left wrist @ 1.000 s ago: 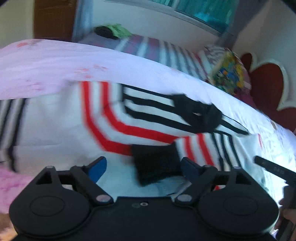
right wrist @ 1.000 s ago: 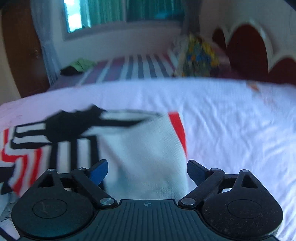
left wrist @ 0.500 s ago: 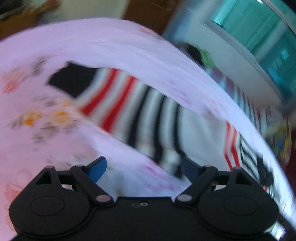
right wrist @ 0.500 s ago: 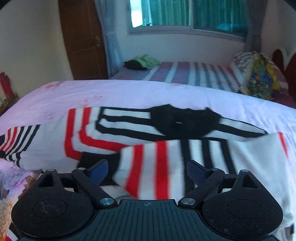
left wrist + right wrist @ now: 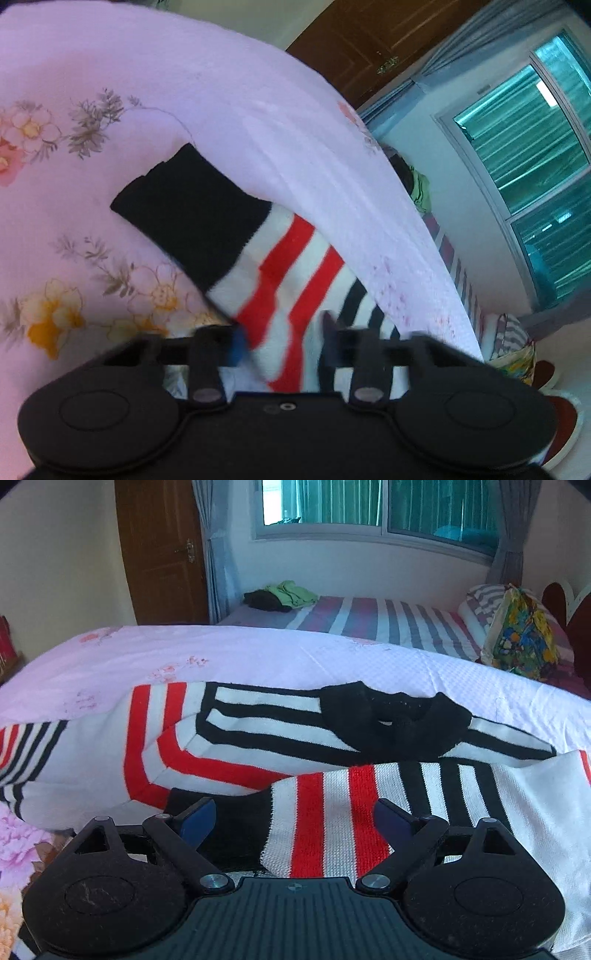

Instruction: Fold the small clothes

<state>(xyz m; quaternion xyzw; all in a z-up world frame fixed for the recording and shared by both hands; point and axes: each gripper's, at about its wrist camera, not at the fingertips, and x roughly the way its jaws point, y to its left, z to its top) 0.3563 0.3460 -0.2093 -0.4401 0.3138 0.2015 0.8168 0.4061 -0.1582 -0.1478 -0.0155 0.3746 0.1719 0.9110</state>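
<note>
A small white sweater (image 5: 110,760) with red and black stripes and a black collar (image 5: 391,720) lies flat on the bed. Its right sleeve (image 5: 369,805) is folded across the body, black cuff (image 5: 236,812) toward me. My right gripper (image 5: 295,821) is open, hovering just above that folded sleeve. In the left wrist view the other sleeve (image 5: 291,266) lies stretched out with its black cuff (image 5: 192,210) at the far end. My left gripper (image 5: 282,345) straddles this sleeve, its jaws narrowed and blurred by motion; whether they pinch the fabric I cannot tell.
The bed has a pink floral sheet (image 5: 55,258) and a white textured cover (image 5: 443,675). A second bed with a striped sheet (image 5: 369,616) stands behind, with green and dark clothes (image 5: 284,594) and a colourful bag (image 5: 521,635). A wooden door (image 5: 162,550) is at the back left.
My left gripper swung left from the sweater's body to the outstretched sleeve, and its jaws have narrowed around it. My right gripper drew back from the folded sleeve, staying open.
</note>
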